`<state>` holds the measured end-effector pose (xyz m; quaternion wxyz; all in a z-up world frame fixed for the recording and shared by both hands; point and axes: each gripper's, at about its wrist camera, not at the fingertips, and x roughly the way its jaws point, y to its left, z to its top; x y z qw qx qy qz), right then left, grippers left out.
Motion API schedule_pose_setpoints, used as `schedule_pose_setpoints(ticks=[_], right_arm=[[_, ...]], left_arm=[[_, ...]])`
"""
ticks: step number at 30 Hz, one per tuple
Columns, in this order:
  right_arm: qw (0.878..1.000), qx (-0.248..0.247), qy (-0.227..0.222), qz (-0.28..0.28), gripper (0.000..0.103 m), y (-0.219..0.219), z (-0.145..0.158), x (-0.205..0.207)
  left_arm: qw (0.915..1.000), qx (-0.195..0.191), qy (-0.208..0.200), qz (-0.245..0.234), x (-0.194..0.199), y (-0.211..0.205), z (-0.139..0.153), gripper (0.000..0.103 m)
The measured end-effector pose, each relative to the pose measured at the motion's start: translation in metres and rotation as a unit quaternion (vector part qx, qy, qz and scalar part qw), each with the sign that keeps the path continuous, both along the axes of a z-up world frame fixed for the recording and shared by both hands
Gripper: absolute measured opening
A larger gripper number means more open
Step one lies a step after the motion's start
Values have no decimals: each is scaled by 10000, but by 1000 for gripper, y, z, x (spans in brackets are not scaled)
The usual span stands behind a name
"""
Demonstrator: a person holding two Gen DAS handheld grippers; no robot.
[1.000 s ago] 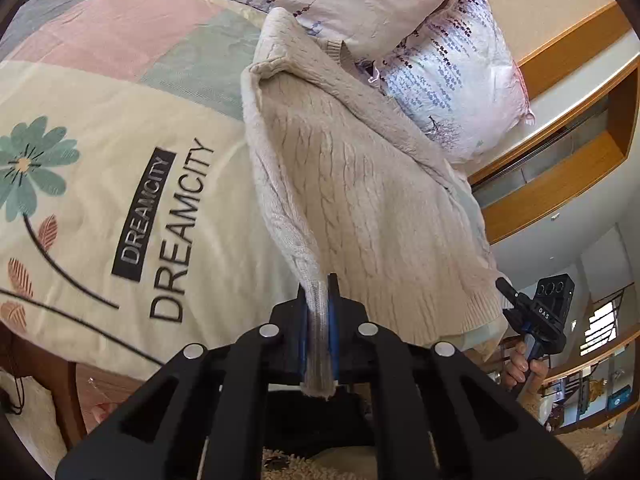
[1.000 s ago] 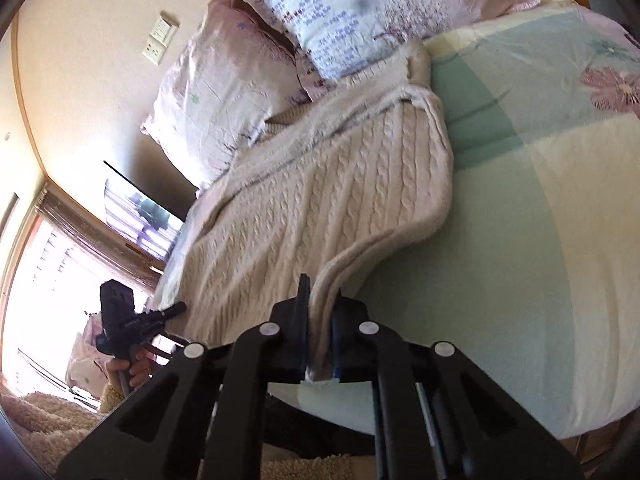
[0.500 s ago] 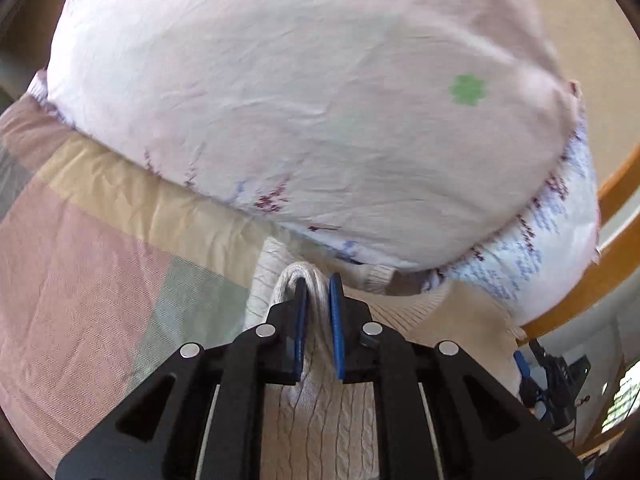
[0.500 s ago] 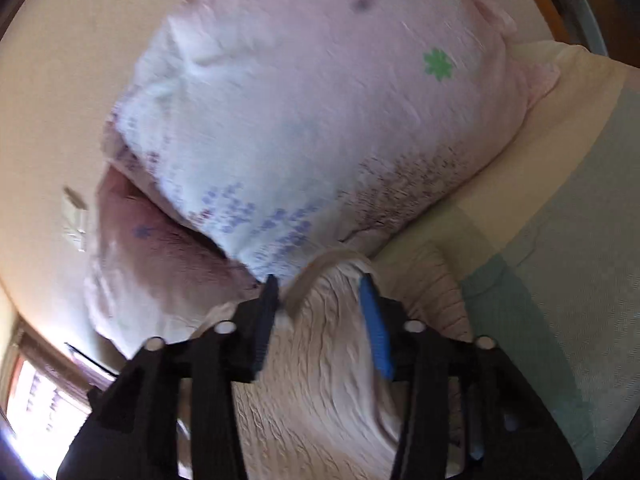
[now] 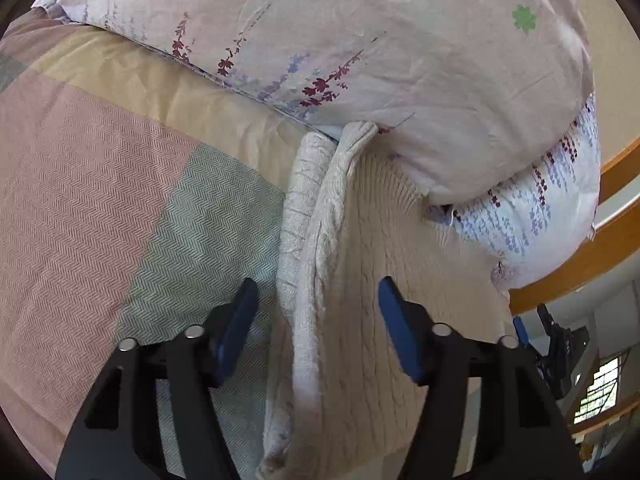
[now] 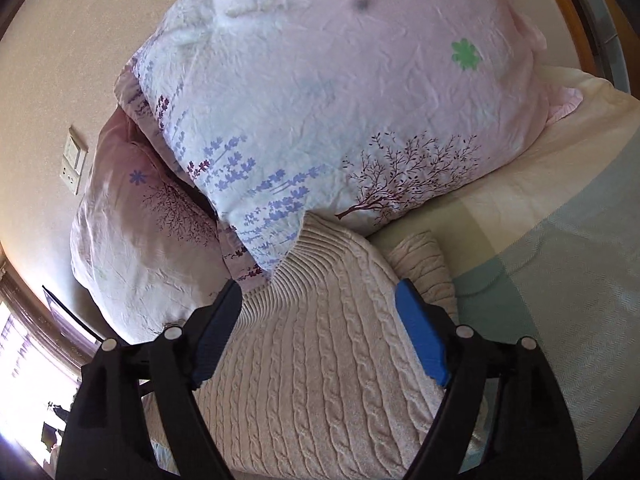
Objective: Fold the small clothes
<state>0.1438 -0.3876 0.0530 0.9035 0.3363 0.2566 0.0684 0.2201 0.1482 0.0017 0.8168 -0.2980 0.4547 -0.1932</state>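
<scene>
A cream cable-knit sweater [image 5: 360, 280] lies folded over on the bed, its far edge against the pillows. It also shows in the right wrist view [image 6: 320, 360]. My left gripper [image 5: 316, 324] is open and empty, its jaws either side of the sweater's folded left edge. My right gripper [image 6: 320, 332] is open and empty, low over the sweater near its ribbed hem [image 6: 320, 248].
Two floral pillows [image 6: 340, 100] are stacked at the head of the bed, touching the sweater. The patchwork bedspread [image 5: 120, 200] stretches to the left. A wooden headboard [image 5: 616, 216] runs at the right. A wall switch [image 6: 74, 160] is on the wall.
Both grippers carried the sweater's near edge up towards the pillows. The right opened about half a second ago, the left just now. The sweater lies doubled over.
</scene>
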Motion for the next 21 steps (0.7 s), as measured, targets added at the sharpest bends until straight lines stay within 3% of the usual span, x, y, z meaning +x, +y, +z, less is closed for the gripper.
schedule_pose_setpoints(ticks=[1, 4, 8, 11, 14, 15, 16, 18, 19, 21], right_arm=[[10000, 41, 4, 12, 79, -1, 0, 0], [9998, 208, 2, 60, 79, -7, 2, -2], [9990, 356, -255, -125, 79, -24, 16, -15], [9976, 184, -519, -415, 79, -38, 28, -27], [9970, -112, -482, -588, 79, -54, 28, -29], [9977, -134, -358, -568, 79, -61, 24, -26], [9982, -105, -233, -539, 79, -69, 18, -24], [9984, 107, 1, -556, 79, -87, 8, -21], [9979, 302, 59, -568, 79, -96, 4, -21], [9953, 879, 76, -395, 89, -109, -2, -21]], left_arm=[[9993, -318, 156, -69, 3, -3, -6, 18], [9989, -449, 130, 32, -2, -14, 0, 15], [9931, -1048, -449, -278, -13, -52, 61, 13], [9841, -1232, -924, -881, -10, -127, 108, 13], [9735, -1586, -795, -1443, 14, -228, 114, 13], [9685, -1815, -523, -1625, 24, -258, 106, 15], [9583, -2134, -153, -1895, 34, -287, 95, 24], [9261, -2957, 510, -2288, 40, -317, 73, 27], [9231, -3043, 554, -2285, 35, -317, 71, 29], [9415, -2566, 99, -2184, 21, -298, 80, 59]])
